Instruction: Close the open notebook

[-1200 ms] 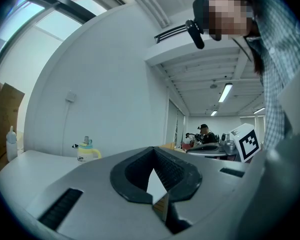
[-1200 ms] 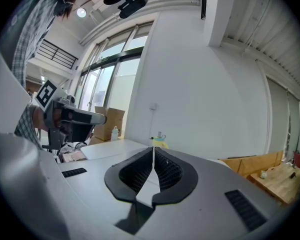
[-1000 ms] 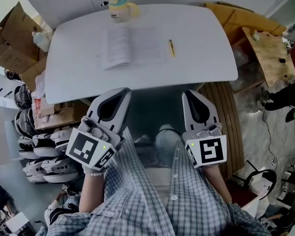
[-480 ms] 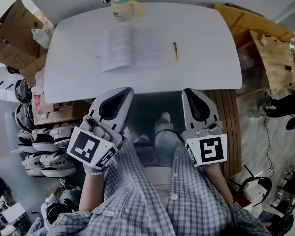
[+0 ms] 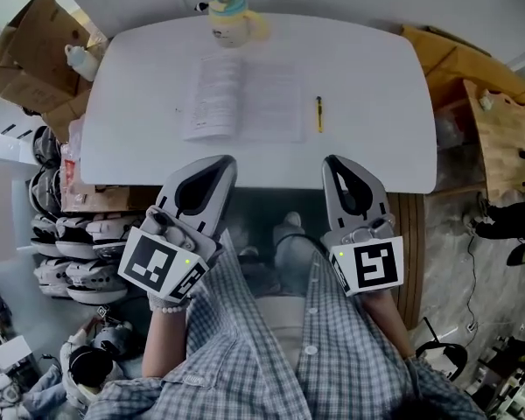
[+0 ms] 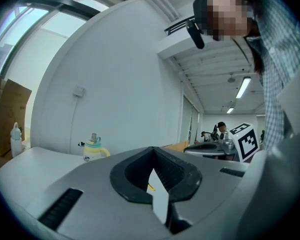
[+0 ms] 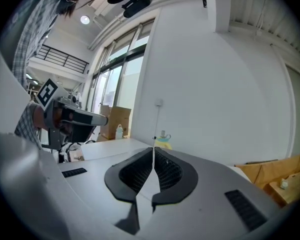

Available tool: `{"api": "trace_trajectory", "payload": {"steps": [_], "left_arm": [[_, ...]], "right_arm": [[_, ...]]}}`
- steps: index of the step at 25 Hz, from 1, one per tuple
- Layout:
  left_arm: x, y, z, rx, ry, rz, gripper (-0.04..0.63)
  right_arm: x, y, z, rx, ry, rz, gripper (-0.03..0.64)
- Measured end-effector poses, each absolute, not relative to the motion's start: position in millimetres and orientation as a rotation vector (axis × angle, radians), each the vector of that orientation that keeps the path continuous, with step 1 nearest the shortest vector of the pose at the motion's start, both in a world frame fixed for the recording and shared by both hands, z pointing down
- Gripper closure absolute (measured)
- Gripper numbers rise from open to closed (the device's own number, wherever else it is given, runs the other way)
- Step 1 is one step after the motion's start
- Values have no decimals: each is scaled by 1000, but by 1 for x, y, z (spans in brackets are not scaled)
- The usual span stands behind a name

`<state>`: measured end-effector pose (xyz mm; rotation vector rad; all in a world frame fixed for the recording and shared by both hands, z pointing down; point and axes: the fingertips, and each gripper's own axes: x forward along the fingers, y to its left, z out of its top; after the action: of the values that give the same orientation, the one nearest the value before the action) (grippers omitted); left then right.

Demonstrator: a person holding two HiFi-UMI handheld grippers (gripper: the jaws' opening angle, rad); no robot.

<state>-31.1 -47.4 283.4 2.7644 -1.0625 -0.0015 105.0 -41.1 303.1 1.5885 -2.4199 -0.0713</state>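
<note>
The open notebook (image 5: 243,99) lies flat on the white table (image 5: 376,77), its pages facing up, left of the table's middle. A yellow pen (image 5: 318,113) lies to its right. My left gripper (image 5: 223,161) and right gripper (image 5: 333,161) are held side by side at the table's near edge, well short of the notebook. Both are shut with nothing between the jaws. The left gripper view shows the left gripper (image 6: 152,150) with its jaws together, and the right gripper view shows the right gripper (image 7: 153,150) likewise. The notebook is hidden behind the jaws in both gripper views.
A yellow lidded cup (image 5: 230,9) stands at the table's far edge behind the notebook. Cardboard boxes (image 5: 26,51) and a bottle (image 5: 79,59) are at the left, helmets (image 5: 66,243) lie on the floor below them, and wooden panels (image 5: 499,121) are at the right.
Both grippers have come forward together towards the table; its near edge now sits right at their tips. The notebook and pen have not moved on the table.
</note>
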Motion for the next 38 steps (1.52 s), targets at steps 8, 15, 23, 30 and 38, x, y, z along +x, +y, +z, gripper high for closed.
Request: {"api": "trace_trajectory", "payload": {"steps": [8,15,23,30,38], "left_arm": [[-9,-68,282,2719,-1164,0,588],[5,-79,281,2669,-1242,-4,588],[15,-83,288,2614,-1308,17,588],[7,-84,296,2570,-1338,54,588],[-25,-99,318,2494,-1338,69,588]], "right_arm": [[124,-78,300,1488,-2494,-87,591],[141,-93,301,1421,-2532,-78,591],[158,-98,308,1390,-2553,-50,591],[153,-105,316,1349,-2572,-16,591],[125,-124,318,1324,-2567,-19,591]]}}
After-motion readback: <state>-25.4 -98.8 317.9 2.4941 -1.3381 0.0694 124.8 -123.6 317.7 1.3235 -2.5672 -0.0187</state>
